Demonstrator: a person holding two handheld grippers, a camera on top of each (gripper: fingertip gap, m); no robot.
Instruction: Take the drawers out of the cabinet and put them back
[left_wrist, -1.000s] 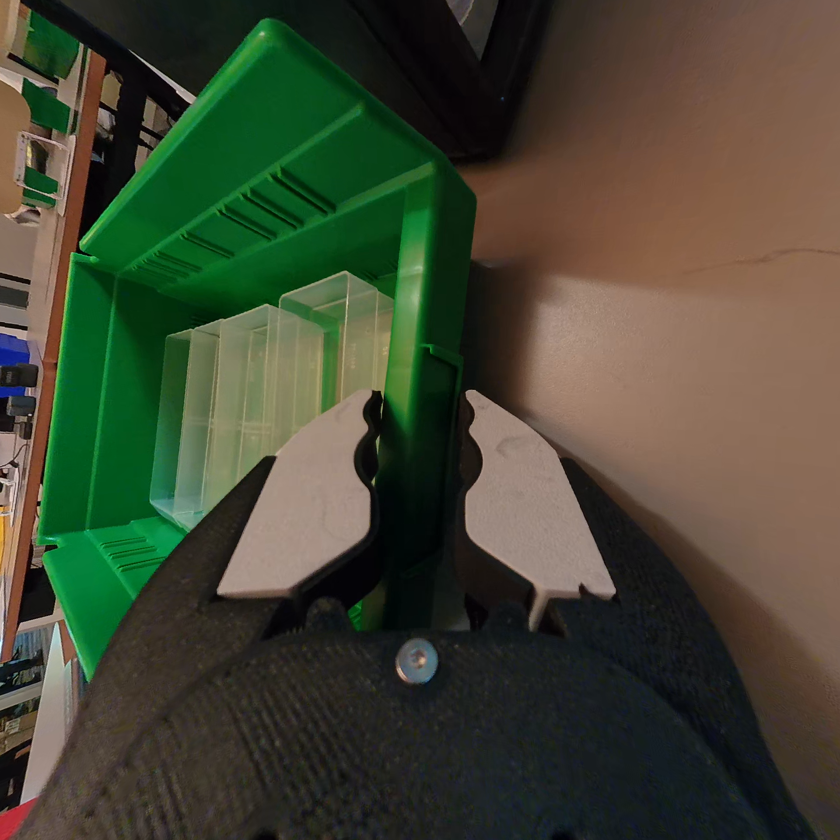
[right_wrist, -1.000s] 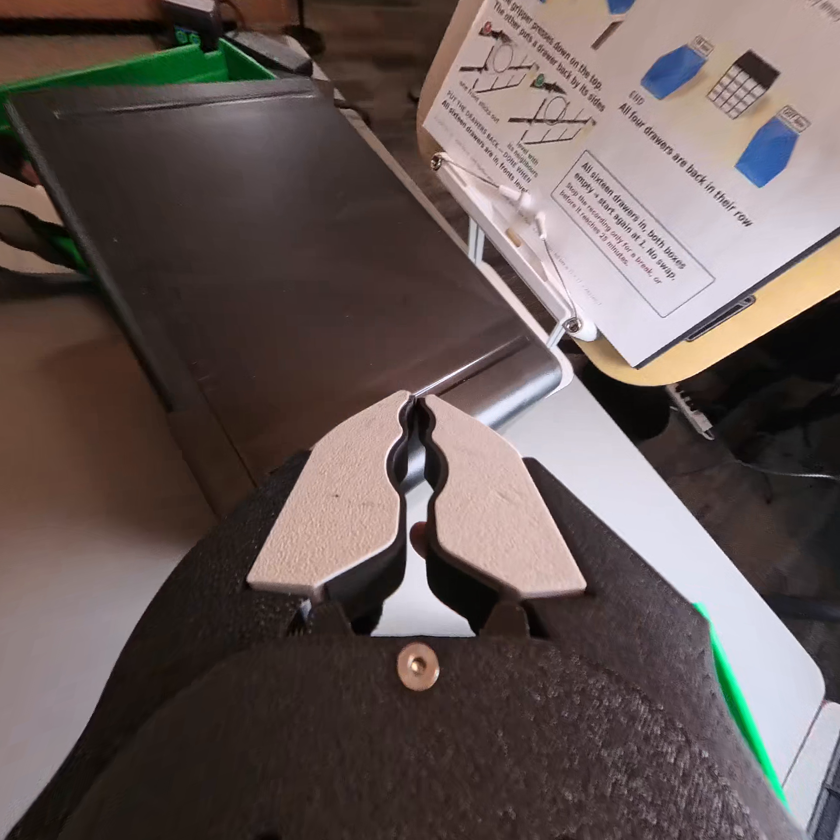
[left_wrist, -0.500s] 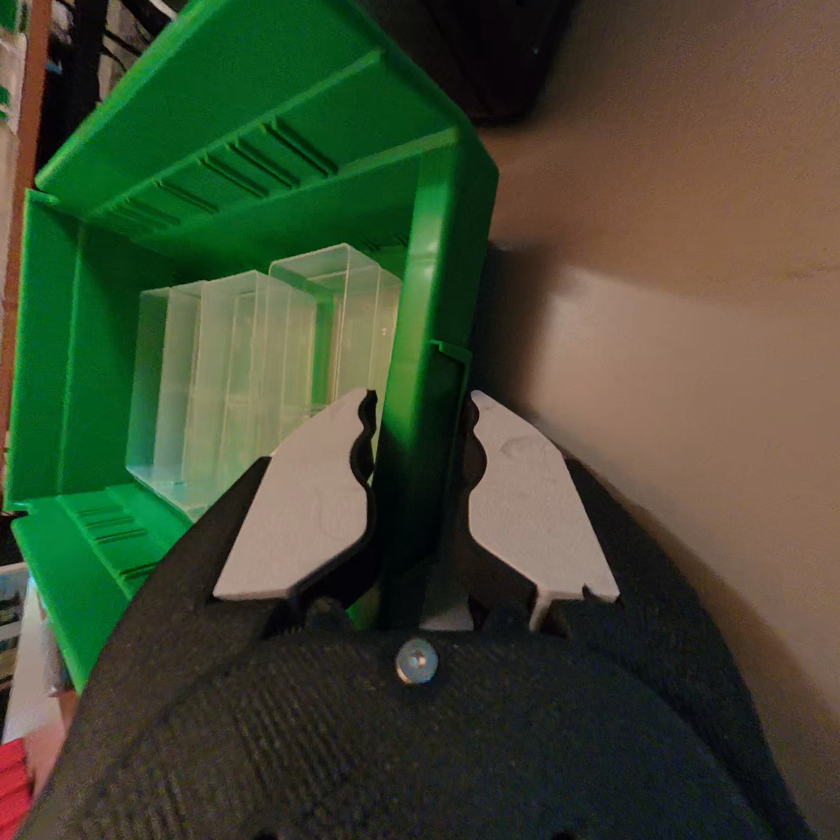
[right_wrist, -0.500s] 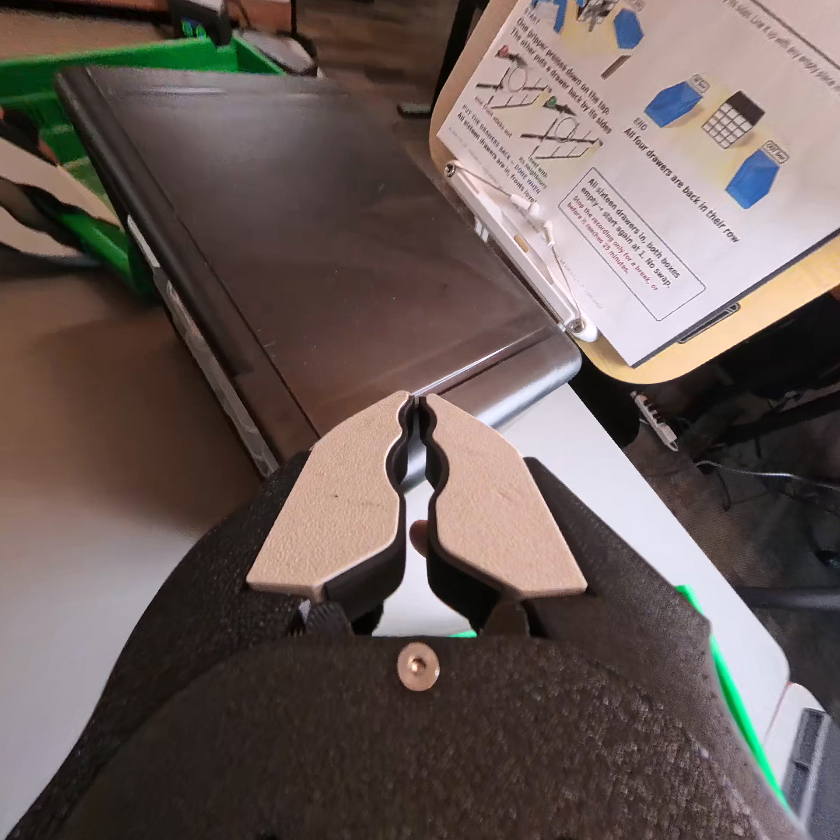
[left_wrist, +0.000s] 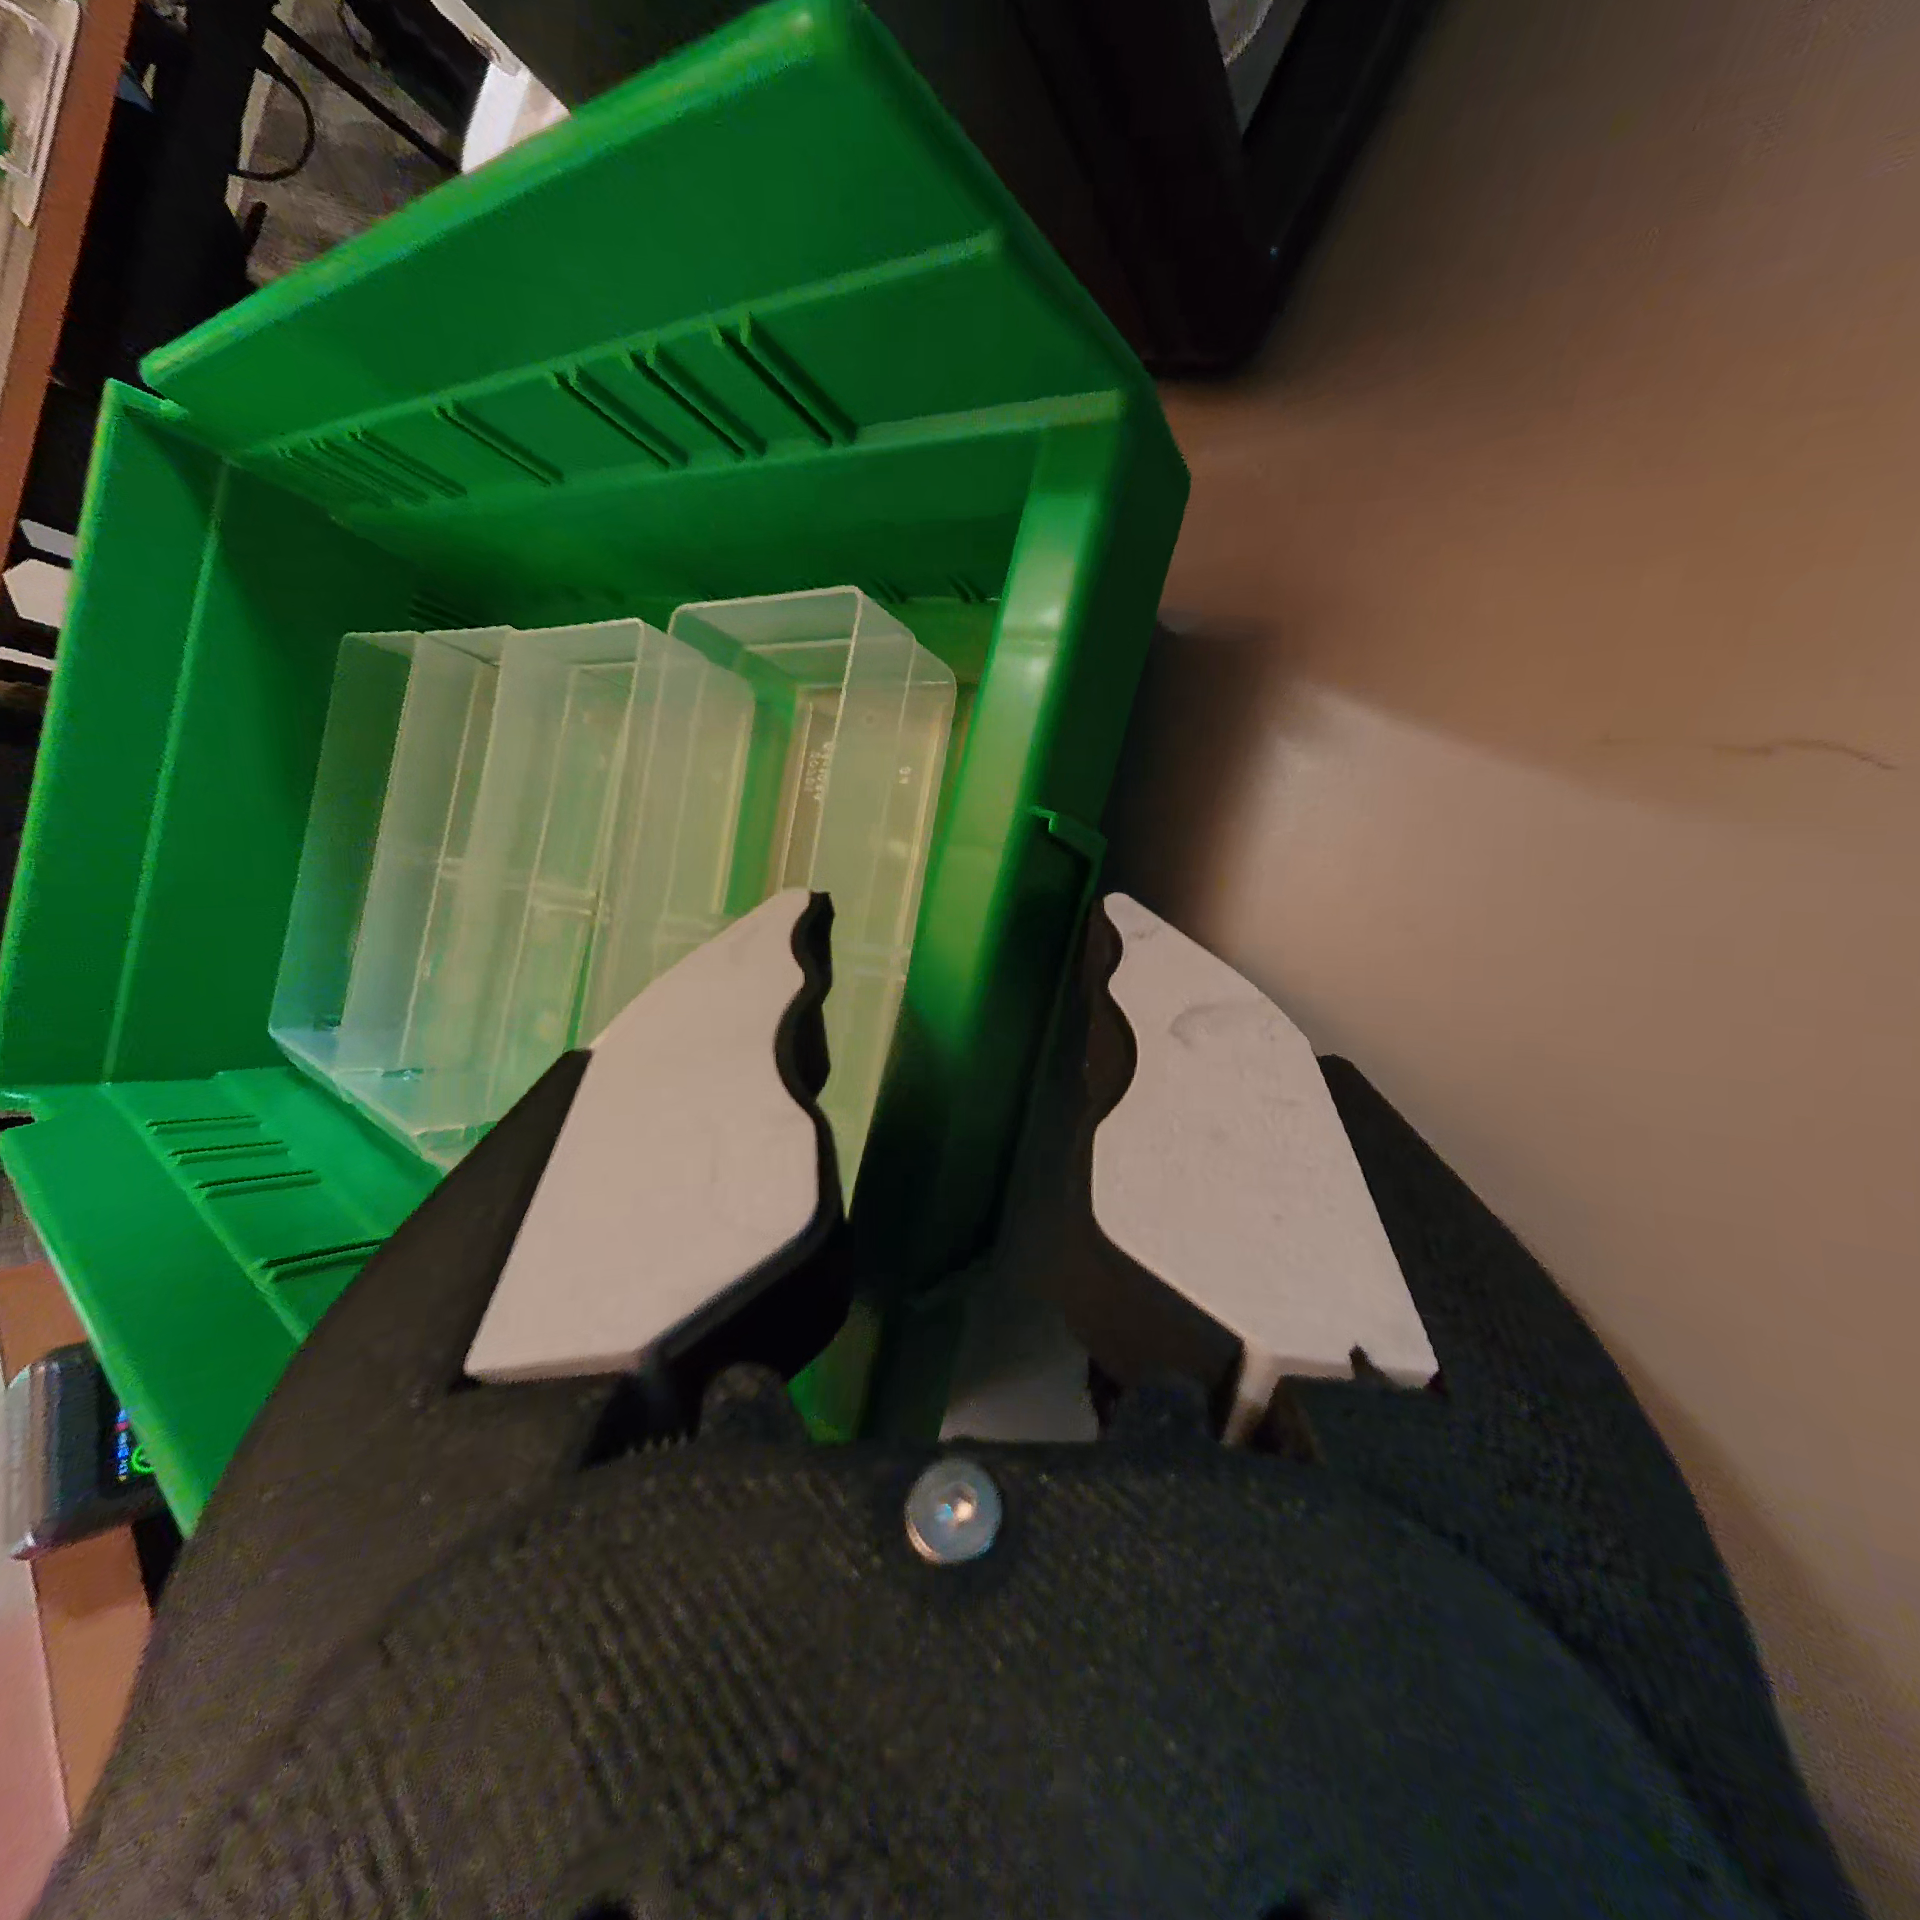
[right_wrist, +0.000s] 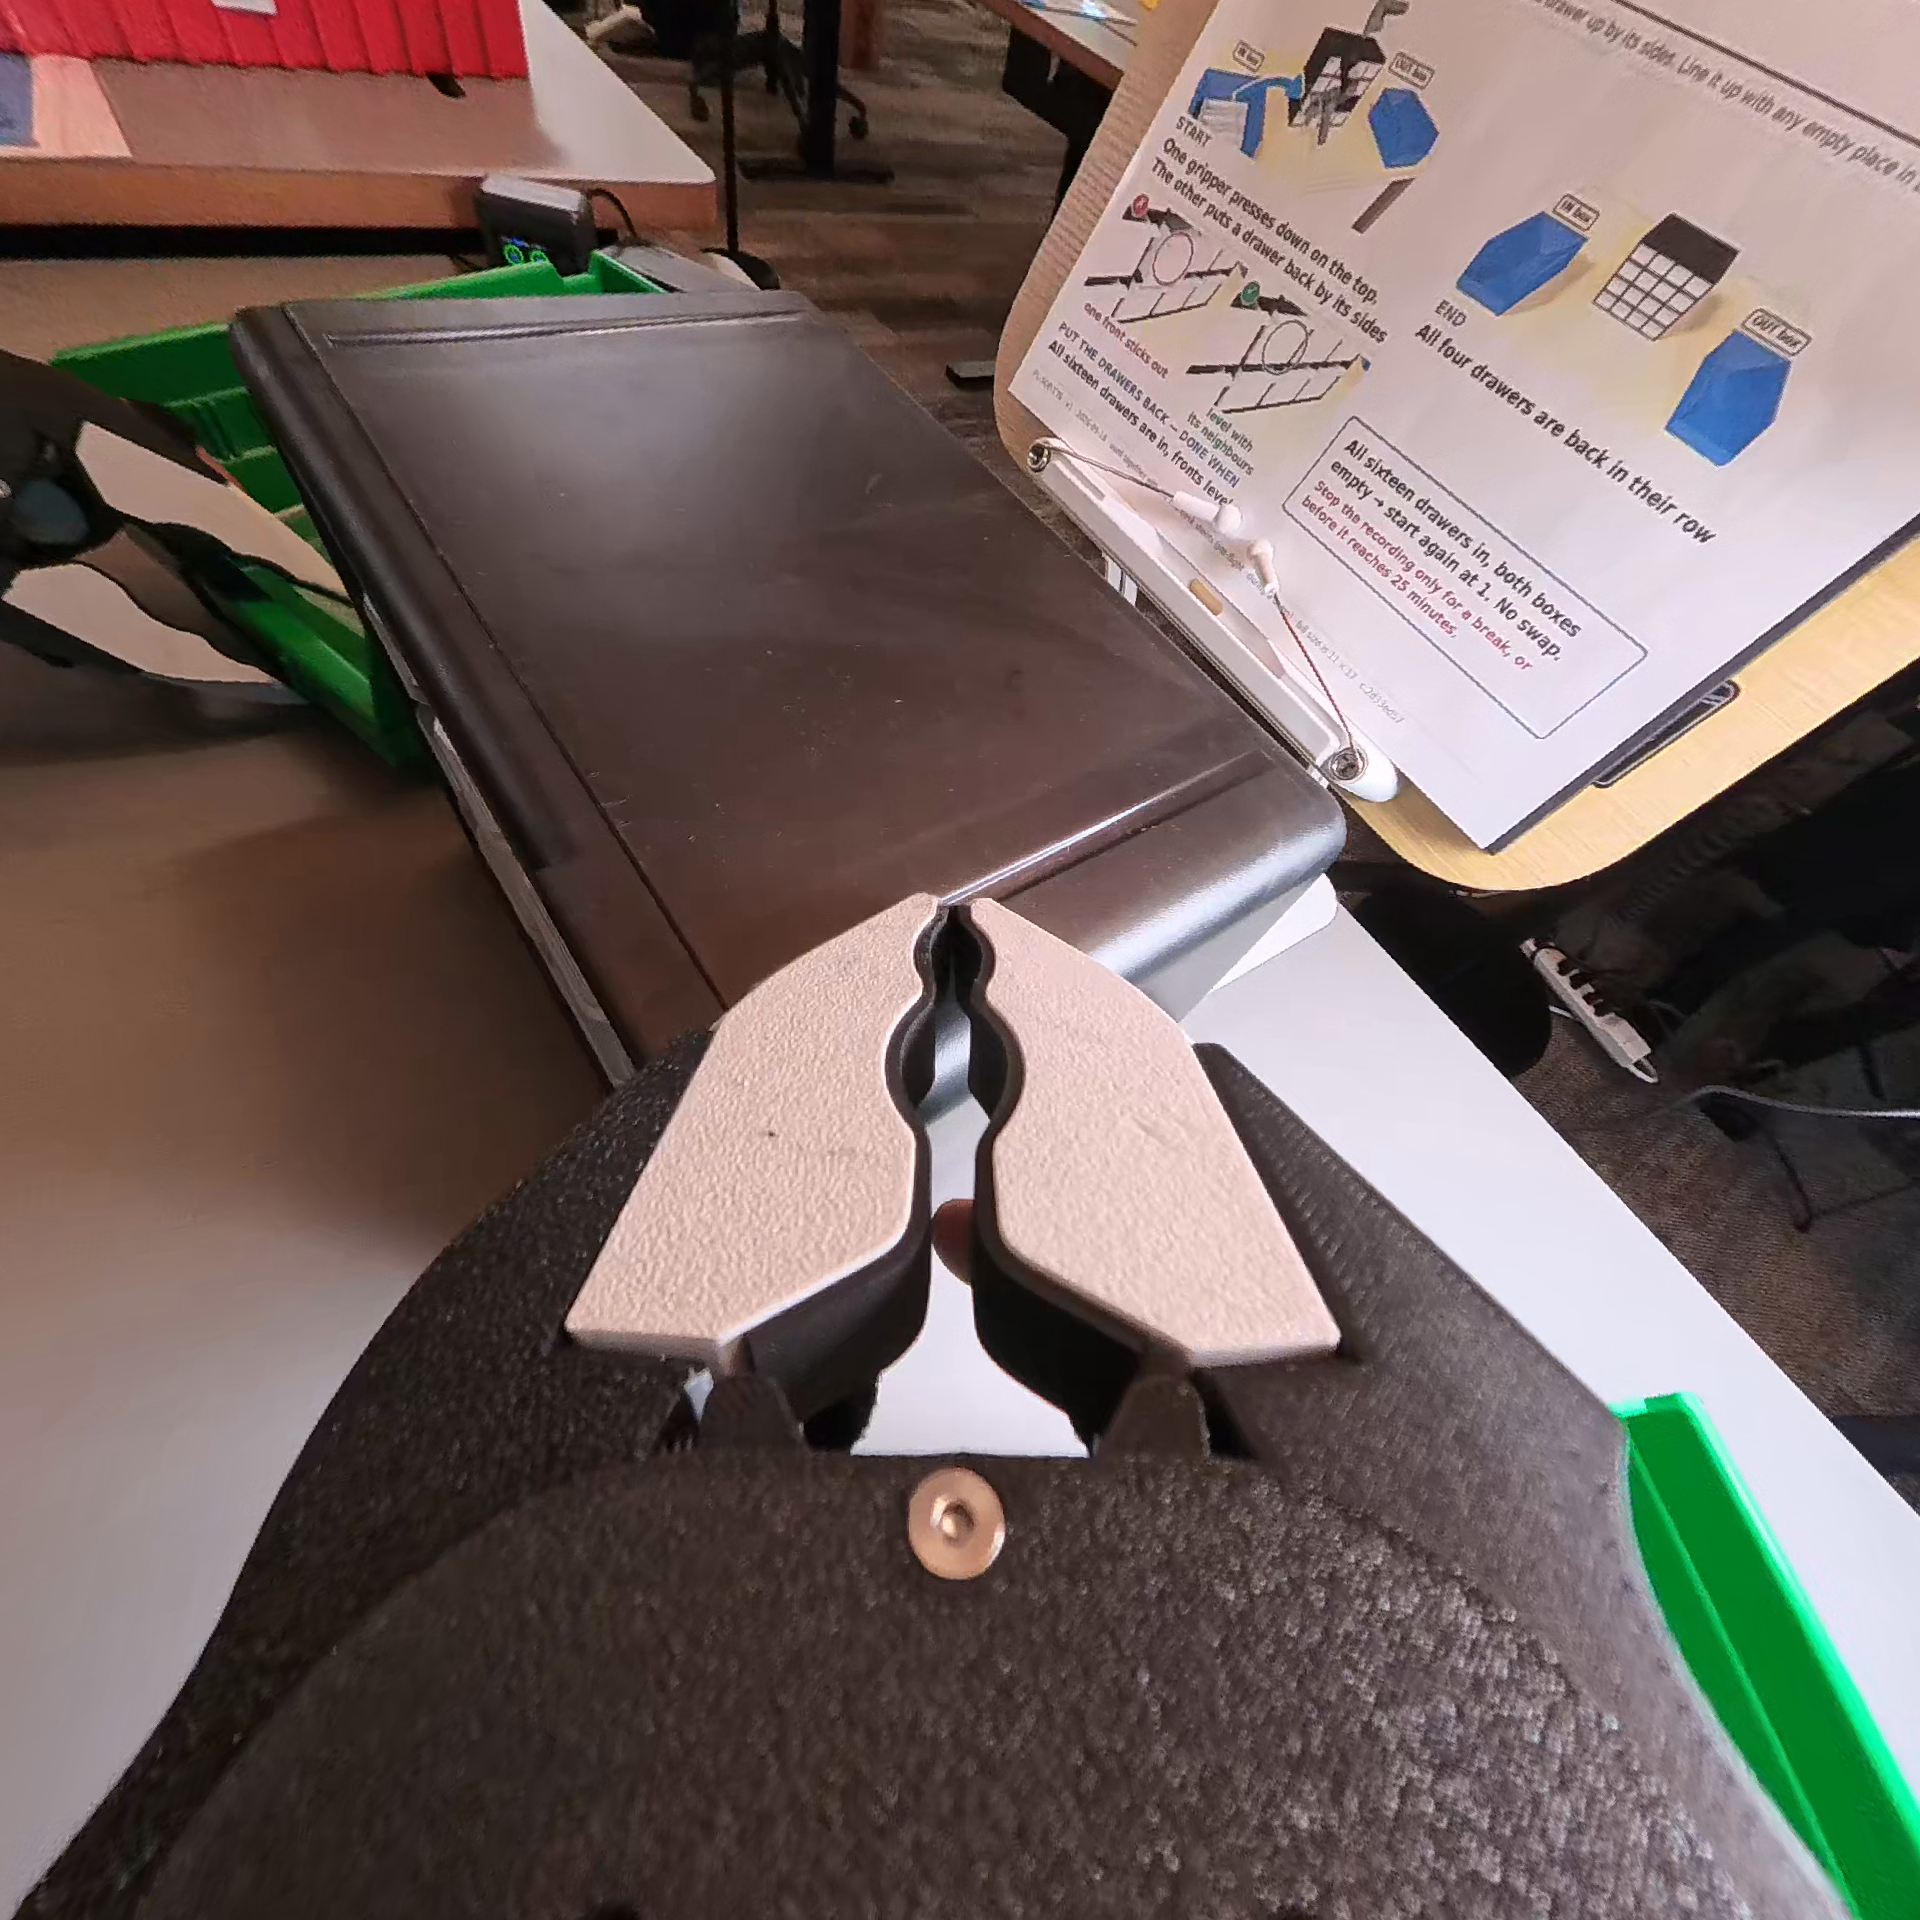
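My left gripper (left_wrist: 964, 904) is shut on the right-hand wall of a green bin (left_wrist: 623, 312), one finger inside and one outside. Clear plastic drawers (left_wrist: 520, 831) lie side by side in the bin. My right gripper (right_wrist: 951, 914) is shut and empty, its tips over the near right corner of the dark cabinet's top (right_wrist: 779, 540). The cabinet's drawer front is hidden from both views. The same green bin (right_wrist: 291, 644) and the left gripper's white fingers (right_wrist: 156, 478) show at the left edge of the right wrist view.
The beige table (right_wrist: 208, 1039) carries the cabinet and bin. An instruction sheet on a board (right_wrist: 1507, 364) stands right of the cabinet. A second green bin's rim (right_wrist: 1766, 1610) is at the lower right. The table's right edge (right_wrist: 1455, 1091) drops to the floor.
The green bin has shifted and turned with my left gripper, showing more of its inside. My right gripper has drawn back and up, still shut; more of the cabinet top shows.
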